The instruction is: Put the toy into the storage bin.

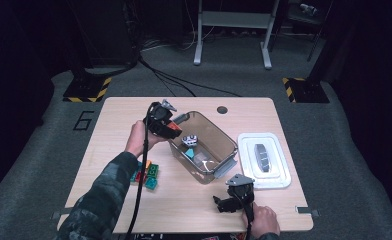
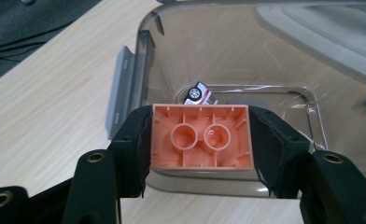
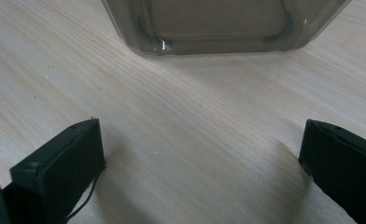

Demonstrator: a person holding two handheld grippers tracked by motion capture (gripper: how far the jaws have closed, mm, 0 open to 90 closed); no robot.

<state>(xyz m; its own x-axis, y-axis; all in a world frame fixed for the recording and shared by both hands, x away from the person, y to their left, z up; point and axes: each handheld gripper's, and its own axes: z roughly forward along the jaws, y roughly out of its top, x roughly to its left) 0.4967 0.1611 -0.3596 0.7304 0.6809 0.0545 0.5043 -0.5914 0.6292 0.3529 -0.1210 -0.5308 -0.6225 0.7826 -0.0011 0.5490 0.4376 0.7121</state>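
High view: a pale wooden table [image 1: 134, 112] stands on grey carpet [image 1: 49, 130] in a dark room, cables trailing past a metal frame [image 1: 232, 20] behind. At the clear bin's [image 1: 224, 137] rim, the left gripper [image 1: 170, 127] is clamped on an orange brick [image 2: 202, 136]. Nearer the front edge, the right gripper [image 1: 219, 202] rests with jaws wide apart. A white lid [image 1: 279, 177] lies just beside the bin.
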